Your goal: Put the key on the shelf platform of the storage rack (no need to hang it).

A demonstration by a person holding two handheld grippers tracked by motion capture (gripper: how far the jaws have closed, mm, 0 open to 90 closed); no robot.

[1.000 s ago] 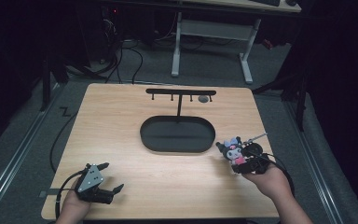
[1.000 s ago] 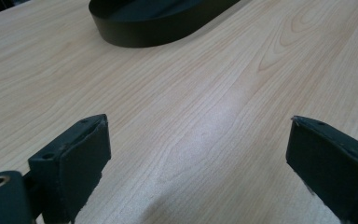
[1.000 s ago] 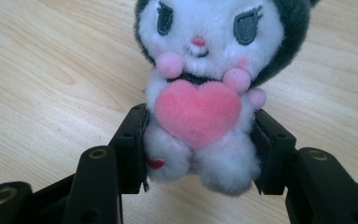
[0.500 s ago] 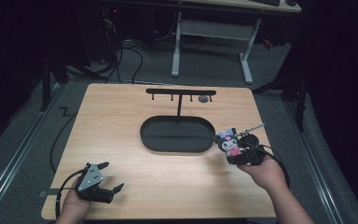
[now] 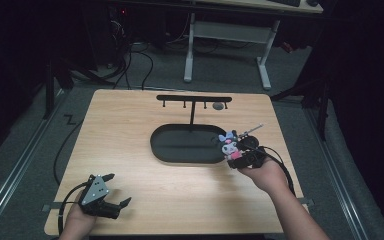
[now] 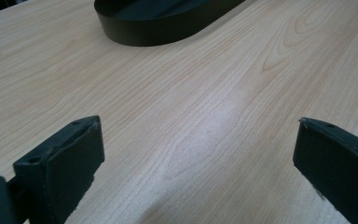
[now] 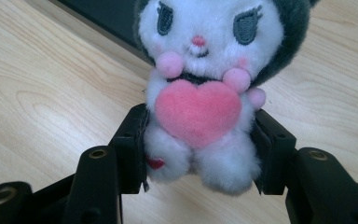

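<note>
1. Plush toy (image 7: 205, 93): white face, dark hood, pink heart on its chest. It sits upright between the jaws of the right gripper (image 7: 200, 154), which clamp its lower body from both sides.
2. In the high view the plush toy (image 5: 230, 146) is at the right end of the black oval tray (image 5: 165, 150), just at the rim and above the counter (image 5: 130, 115). Can't tell whether it touches the rim.
3. Right gripper (image 5: 240, 159) is held in the person's right hand (image 5: 265, 175), forearm coming in from the bottom right. Cable loops off to the right of the hand.
4. A thin metal rod or chain (image 5: 252, 130) sticks out up and to the right of the toy's head; too small to say what it is.
5. Left gripper (image 5: 115, 192) rests near the front left corner of the counter, well apart from the tray and the toy. Jaws are spread wide with nothing between them; left gripper view shows bare wood between the two pads (image 6: 70, 158).
6. Black T-shaped rack (image 5: 194, 100) stands behind the tray, with short pegs under its crossbar. A small dark round item (image 5: 218, 106) hangs at its right end.
7. In the way: the tray wall sits directly beside the toy; the rack post rises from the tray's far side. The counter between the two grippers is bare wood.
</note>
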